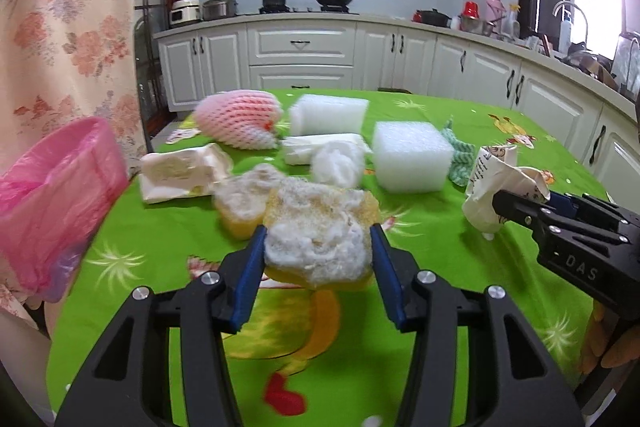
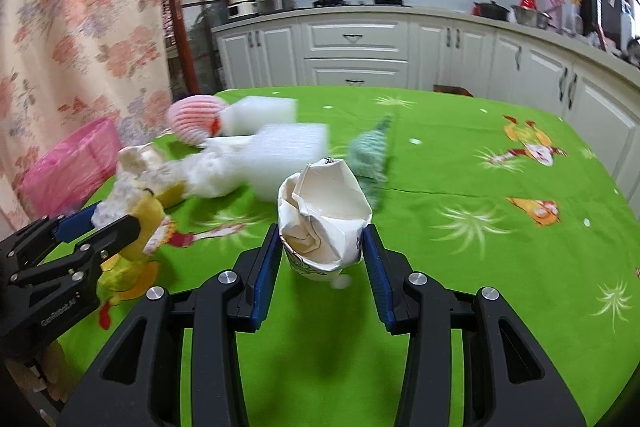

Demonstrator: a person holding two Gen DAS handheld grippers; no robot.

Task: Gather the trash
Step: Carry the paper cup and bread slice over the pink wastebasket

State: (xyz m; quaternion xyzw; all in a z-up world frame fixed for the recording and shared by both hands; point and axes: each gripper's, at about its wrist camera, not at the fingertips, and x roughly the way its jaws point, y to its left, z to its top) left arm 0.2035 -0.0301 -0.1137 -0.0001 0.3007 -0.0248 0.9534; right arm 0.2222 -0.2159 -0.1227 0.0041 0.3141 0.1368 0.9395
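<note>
Two grippers, each loaded, above a green worktop (image 1: 420, 239). The left gripper (image 1: 318, 259) has its jaws clamped on a piece of pomelo peel (image 1: 320, 231) — yellow rind below, white pith up — with blue pads pressing both flanks. The right gripper (image 2: 322, 247) has its jaws closed on a crumpled paper cup (image 2: 324, 223), mouth towards the camera. The pink-lined bin (image 1: 60, 187) stands at the worktop's left edge, nearest the left gripper. More trash lies between: a second peel piece (image 1: 244, 203), two white foam blocks (image 1: 412, 155), a pink foam fruit net (image 1: 240, 119), a green cloth (image 1: 460, 159). The step in hand appears to be the carry to the bin. To do it well: keep each grip firm, clear the remaining pile, centre each load over the bin's mouth before release — one gripper at a time, to avoid collision.
</note>
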